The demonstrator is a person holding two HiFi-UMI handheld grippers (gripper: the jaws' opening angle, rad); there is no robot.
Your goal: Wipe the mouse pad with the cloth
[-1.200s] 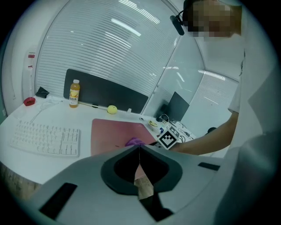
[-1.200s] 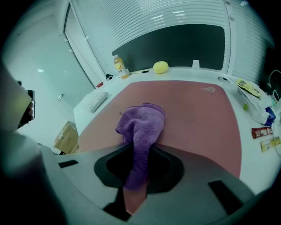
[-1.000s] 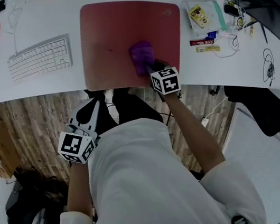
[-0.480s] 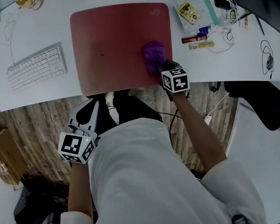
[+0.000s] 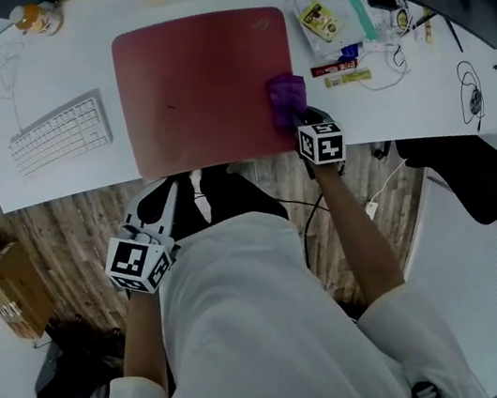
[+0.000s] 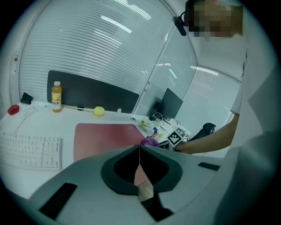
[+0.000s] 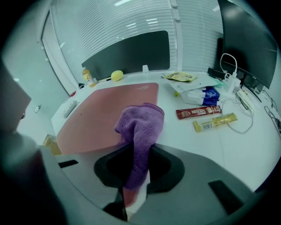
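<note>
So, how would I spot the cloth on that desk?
Find the big red pad on the white desk. At its right edge sits a crumpled cloth, pinched in the right gripper's fingers. It's the only purple thing; the packets beside it are flat.

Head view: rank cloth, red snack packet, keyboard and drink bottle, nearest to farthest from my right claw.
1. Cloth: clamped in the right claw, at the mouse pad's right edge.
2. Red snack packet: just right of the pad.
3. Keyboard: left of the pad.
4. Drink bottle: far-left back corner.
</note>
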